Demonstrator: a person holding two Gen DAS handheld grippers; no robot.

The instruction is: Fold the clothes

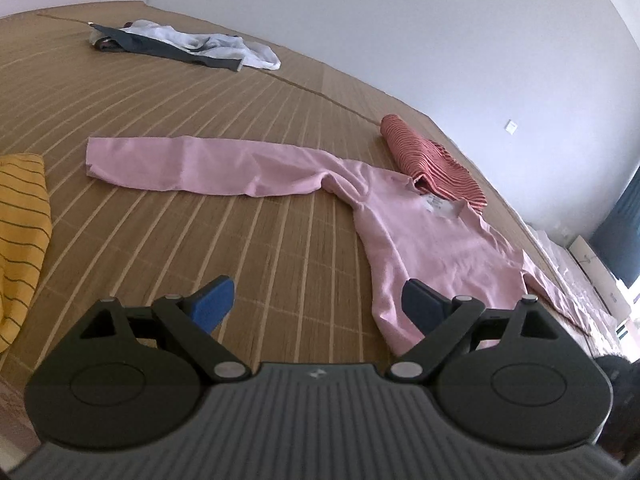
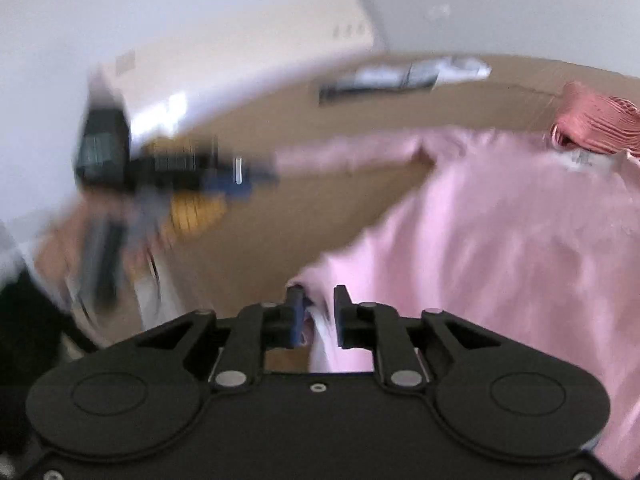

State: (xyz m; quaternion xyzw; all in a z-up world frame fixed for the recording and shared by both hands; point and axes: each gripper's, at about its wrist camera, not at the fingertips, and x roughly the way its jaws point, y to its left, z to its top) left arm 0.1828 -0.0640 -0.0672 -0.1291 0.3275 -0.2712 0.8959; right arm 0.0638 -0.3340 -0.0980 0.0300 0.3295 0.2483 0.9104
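Far off to the left of the left tongs point(image 1: 316, 304), a yellow cloth with thin dark stripes point(image 1: 22, 236), lying on the brown woven mat point(image 1: 168, 240). Way up ahead and a bit left, a little heap of dark and pale blue clothes point(image 1: 188, 46), well apart from everything else. Left tongs wide apart, blue pads point(image 1: 212, 300) holding nothing, hanging just over the mat. Straight ahead of them, one long sleeve of the pink shirt point(image 1: 420, 240) stretched flat toward the left. To the right of the left tongs, the body of the shirt spread on the mat, white label near the neck, bottom corner right behind the right-hand pad. Past the neck of the shirt, a red striped cloth point(image 1: 432, 160), folded up and touching the collar. Over in the right wrist view, everything smeared and blurry. To the left of the right tongs point(image 2: 318, 312), a blurry dark shape with a bit of blue, most likely the other tool, near the far sleeve. Right tongs nearly together, pinching the bottom edge of the pink shirt point(image 2: 500, 240). Rest of the shirt spread out ahead and to the right, with the red striped cloth point(image 2: 596, 124) far up at the right.
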